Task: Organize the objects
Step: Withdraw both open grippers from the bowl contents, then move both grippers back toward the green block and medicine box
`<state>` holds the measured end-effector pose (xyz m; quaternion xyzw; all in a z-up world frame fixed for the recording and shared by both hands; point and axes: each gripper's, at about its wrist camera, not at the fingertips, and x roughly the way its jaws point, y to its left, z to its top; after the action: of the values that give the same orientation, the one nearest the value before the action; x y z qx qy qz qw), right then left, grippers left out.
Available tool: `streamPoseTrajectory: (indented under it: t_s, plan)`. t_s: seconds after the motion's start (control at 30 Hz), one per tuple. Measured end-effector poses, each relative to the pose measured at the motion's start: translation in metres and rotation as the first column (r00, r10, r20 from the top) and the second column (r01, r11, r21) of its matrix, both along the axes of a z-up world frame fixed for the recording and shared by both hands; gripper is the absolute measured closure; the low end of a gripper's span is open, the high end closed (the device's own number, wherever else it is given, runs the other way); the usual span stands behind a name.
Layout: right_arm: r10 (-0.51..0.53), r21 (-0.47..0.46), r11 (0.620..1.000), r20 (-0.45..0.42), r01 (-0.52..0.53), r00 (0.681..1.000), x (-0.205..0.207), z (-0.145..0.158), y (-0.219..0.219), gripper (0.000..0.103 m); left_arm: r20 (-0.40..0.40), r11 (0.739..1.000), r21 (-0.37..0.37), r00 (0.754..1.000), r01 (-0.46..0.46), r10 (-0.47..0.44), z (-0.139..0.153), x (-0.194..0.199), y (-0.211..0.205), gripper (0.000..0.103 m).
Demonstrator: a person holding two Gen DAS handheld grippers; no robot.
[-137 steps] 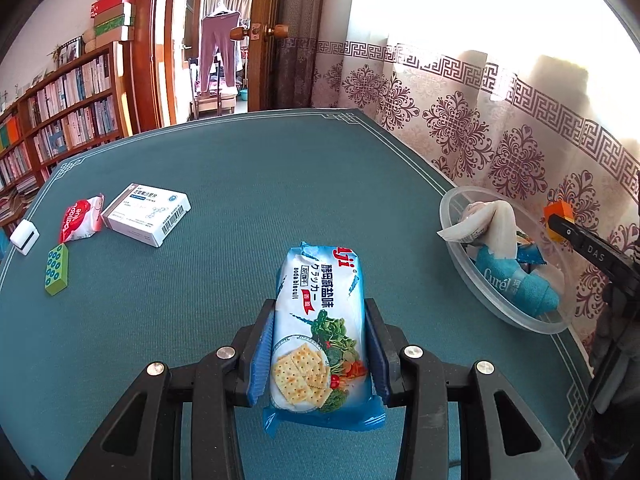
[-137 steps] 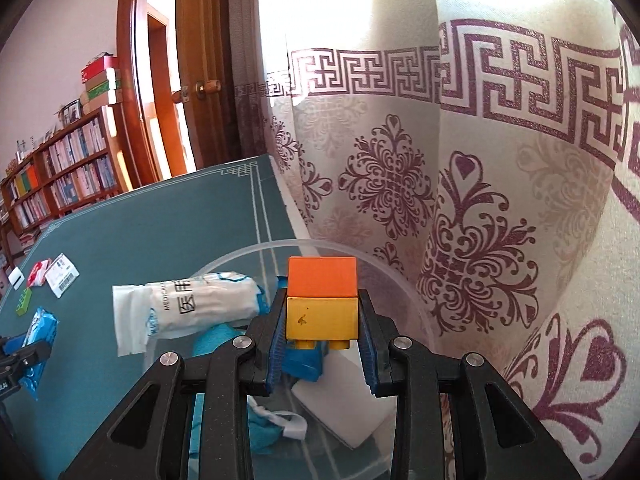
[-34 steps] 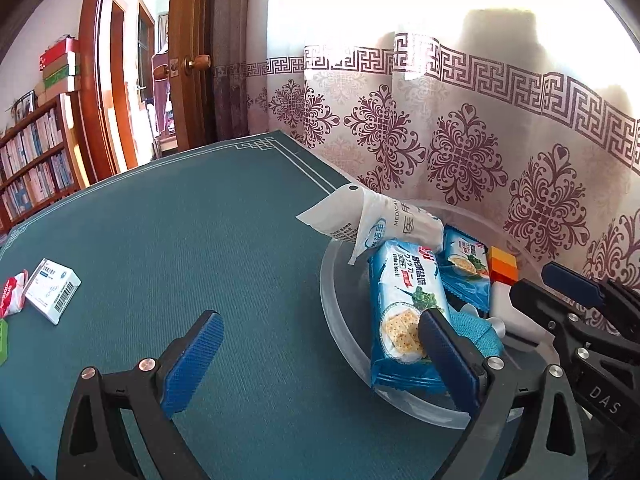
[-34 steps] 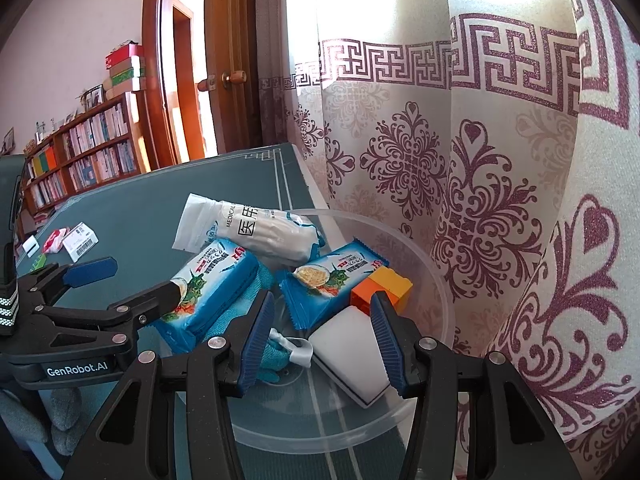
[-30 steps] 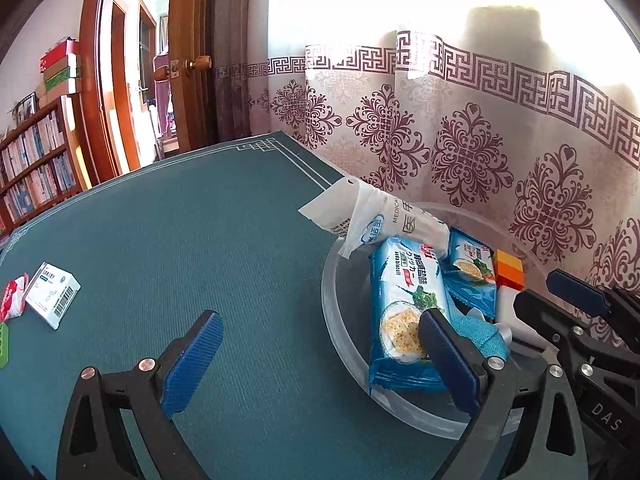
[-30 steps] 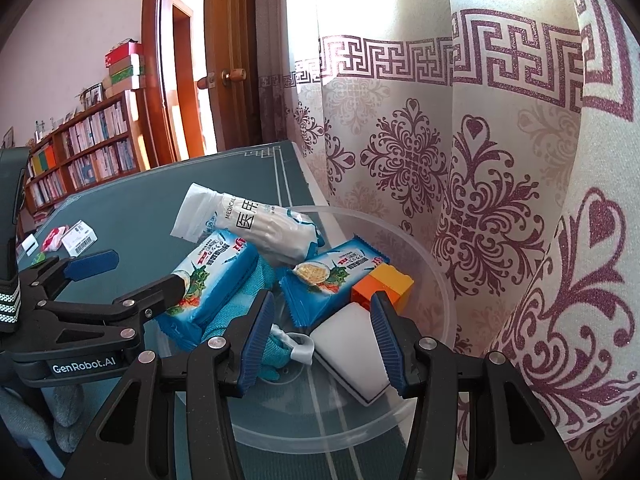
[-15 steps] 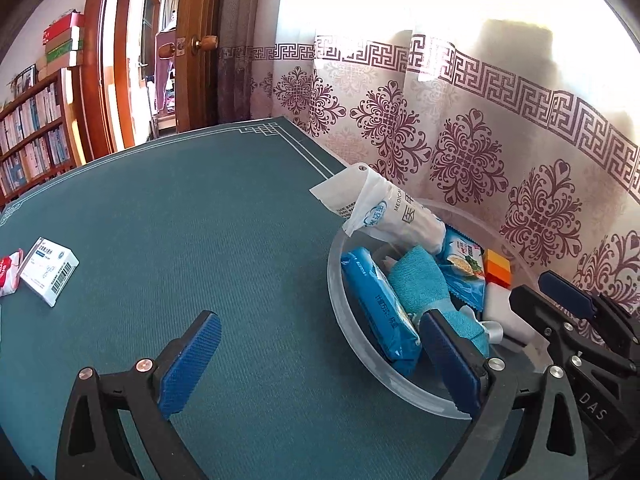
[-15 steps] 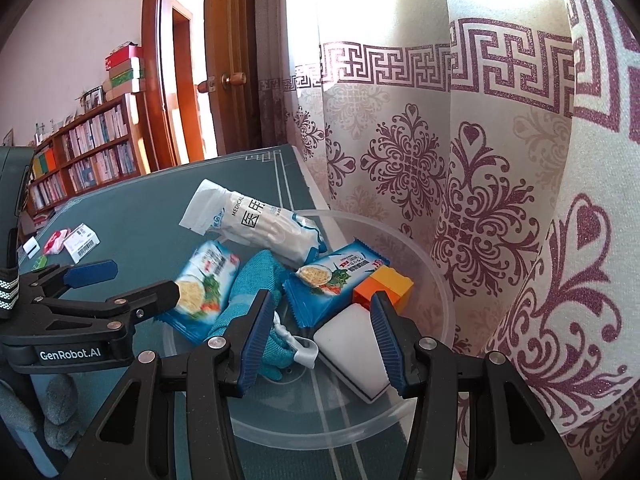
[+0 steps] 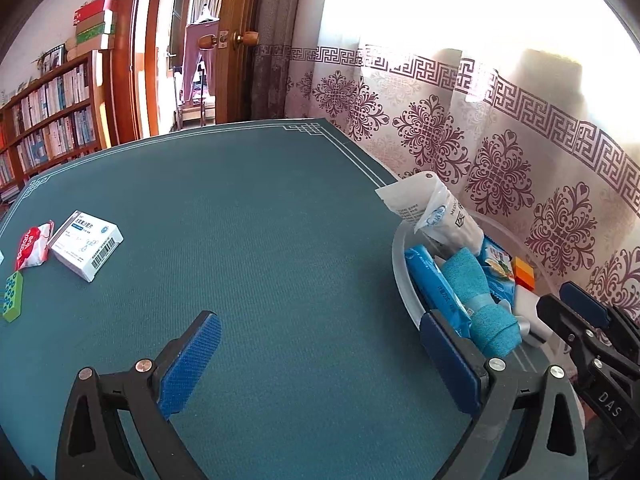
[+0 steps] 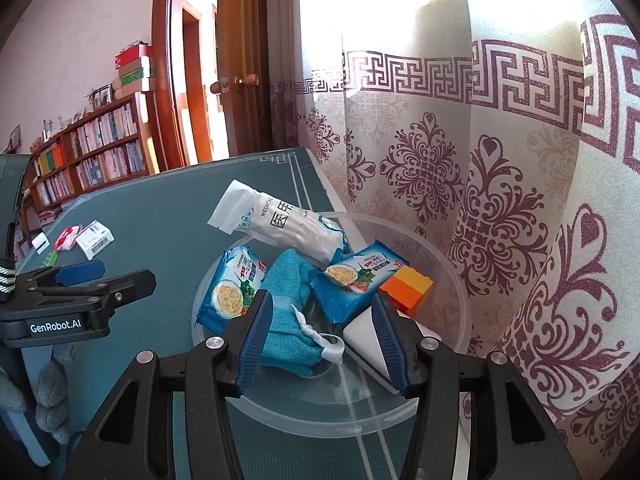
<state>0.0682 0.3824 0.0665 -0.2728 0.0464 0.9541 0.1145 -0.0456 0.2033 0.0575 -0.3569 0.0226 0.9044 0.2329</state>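
Note:
A clear plastic bowl [image 10: 448, 396] [image 9: 400, 264] at the table's right edge holds a blue cracker pack [image 10: 230, 286] [image 9: 436, 292], a smaller blue snack pack [image 10: 356, 276], a teal cloth [image 10: 288, 304], a white medical pouch [image 10: 280, 224] [image 9: 440, 212], an orange-yellow block [image 10: 408, 288] [image 9: 523, 272] and a white pad [image 10: 362, 338]. My left gripper [image 9: 316, 360] is open wide and empty, left of the bowl. My right gripper [image 10: 320, 340] is open and empty, over the bowl's near side.
On the green table's far left lie a white medicine box [image 9: 86, 245] [image 10: 95, 239], a red packet [image 9: 32, 244], a green block [image 9: 12, 302] and a small white piece [image 10: 40, 243]. A patterned curtain [image 9: 500, 148] hangs right behind the bowl. A bookshelf and open door stand beyond.
My left gripper let go of the cracker pack in the bowl, then drew back left and turned toward the table. The pack slid down beside the teal cloth. My right gripper barely moved.

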Motion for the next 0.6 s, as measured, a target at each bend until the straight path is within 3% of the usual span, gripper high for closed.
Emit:
streamPoseTrajectory:
  t_s: [0.17,0.3,0.6]
  plan:
    - [0.034,0.005,0.999,0.001,-0.034,0.999,-0.006,0.001,-0.015,0.043,0.005,0.999,-0.002,0.999,-0.041,0.041,-0.002,-0.005,-0.02,0.001]
    - [0.083,0.009,0.997,0.006,-0.083,0.997,-0.014,0.001,-0.032,0.033,0.003,0.997,-0.002,0.997,-0.08,0.08,-0.003,-0.01,-0.035,0.001]
    - [0.244,0.048,0.968,0.049,-0.247,0.968,-0.032,-0.007,-0.087,0.032,0.011,0.985,-0.012,0.985,-0.173,0.173,-0.007,-0.021,-0.079,0.001]
